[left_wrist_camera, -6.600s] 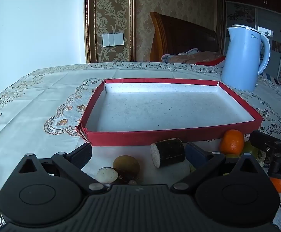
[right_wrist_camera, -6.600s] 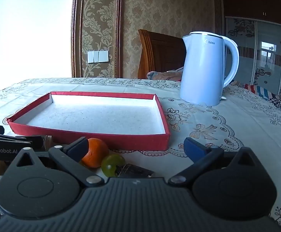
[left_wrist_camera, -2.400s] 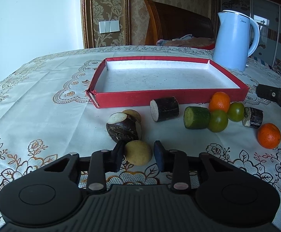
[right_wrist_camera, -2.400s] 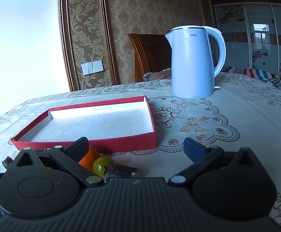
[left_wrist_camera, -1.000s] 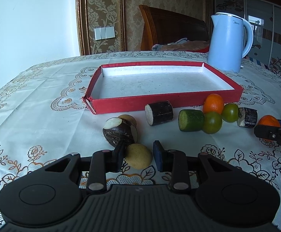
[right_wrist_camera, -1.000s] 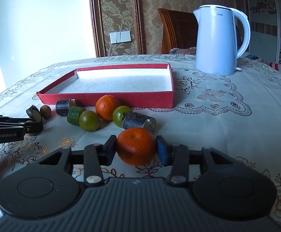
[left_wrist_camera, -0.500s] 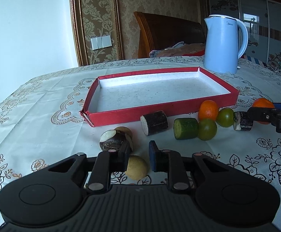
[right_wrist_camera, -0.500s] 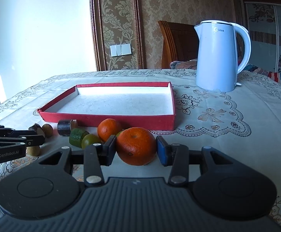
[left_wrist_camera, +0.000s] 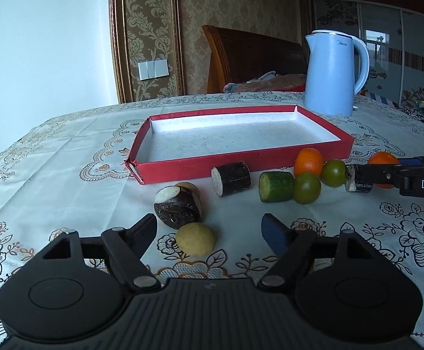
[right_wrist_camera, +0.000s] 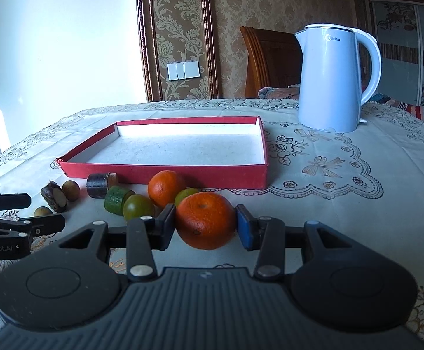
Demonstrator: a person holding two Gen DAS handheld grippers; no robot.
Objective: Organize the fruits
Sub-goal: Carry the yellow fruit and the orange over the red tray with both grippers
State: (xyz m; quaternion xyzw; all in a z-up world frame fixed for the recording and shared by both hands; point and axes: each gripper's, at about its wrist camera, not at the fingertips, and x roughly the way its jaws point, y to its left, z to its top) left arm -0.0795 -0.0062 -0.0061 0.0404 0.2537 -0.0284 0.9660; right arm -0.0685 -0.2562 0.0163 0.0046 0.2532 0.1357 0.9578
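The right hand-held gripper is clenched on a tangerine, one pad on each side at the fruit's widest part, and carries it just short of the red tray, which has nothing in it. The left hand-held gripper has just been opening: its jaws now stand released and wide, and the small yellow fruit lies on the bench between them, touched by neither pad.

For the right side, the step to do well is the carry over the near wall. The tangerine should clear that red edge before it goes down, land on the white floor well inside, and only then be let go, since a round fruit dropped from height would likely roll.

For the left side, the yellow fruit sits just in front of a dark cut piece. A new grasp needs both pads centred on the fruit, without nudging that piece.

The other orange, the green fruits and the green cut piece lie in a row along the tray's front.
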